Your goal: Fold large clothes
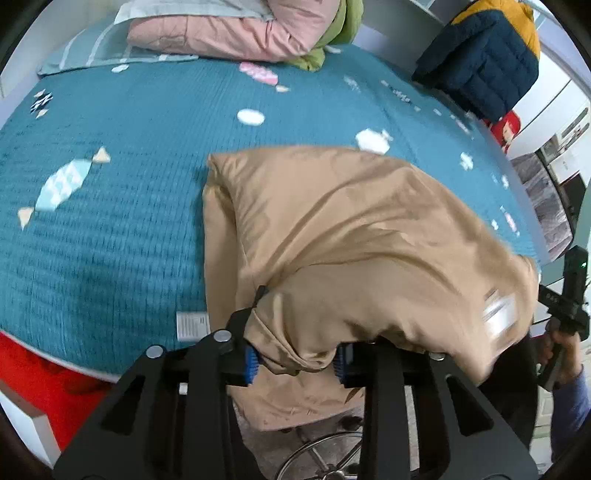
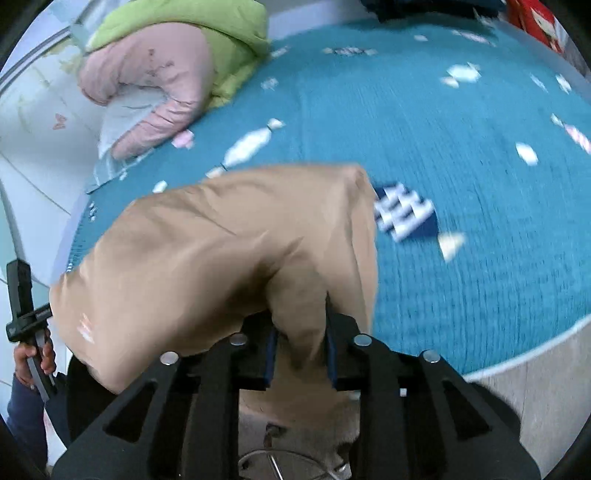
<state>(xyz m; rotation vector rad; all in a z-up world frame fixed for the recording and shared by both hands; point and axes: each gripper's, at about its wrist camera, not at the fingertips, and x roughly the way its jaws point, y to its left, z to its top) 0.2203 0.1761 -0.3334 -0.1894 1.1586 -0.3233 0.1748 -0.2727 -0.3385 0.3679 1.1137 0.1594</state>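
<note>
Black linkage arms fill the bottom of both views, and between them the blue-padded fingers pinch bunched tan cloth. In the left wrist view the left gripper (image 1: 295, 363) has its fingers (image 1: 250, 361) closed on a thick gathered edge of the tan garment (image 1: 332, 229), which balloons up and away from the grip across the centre and right of the frame. Its far portion lies on the teal bedspread (image 1: 110, 192), with one corner reaching toward the middle of the bed; the near portion hangs off the bed edge at lower centre. A small white label (image 1: 192, 325) shows on the bedspread just left of the garment, at lower left of centre.

In the right wrist view the right gripper (image 2: 301, 354) likewise has its fingers (image 2: 272, 356) pressed onto a fold of the tan garment (image 2: 221, 251), which spreads up and to the left from the grip. The teal bedspread (image 2: 443, 147) fills the upper right, blurred. A dark blue patch with white marks (image 2: 404, 214) lies on it just right of the garment.

At the top of the left wrist view a pink padded jacket (image 1: 229, 29) and a green one (image 1: 332, 40) are heaped at the far side of the bed; a navy and yellow jacket (image 1: 484, 59) sits at upper right. A metal ring with spokes (image 1: 321, 454) shows below the bed edge at bottom centre.
</note>
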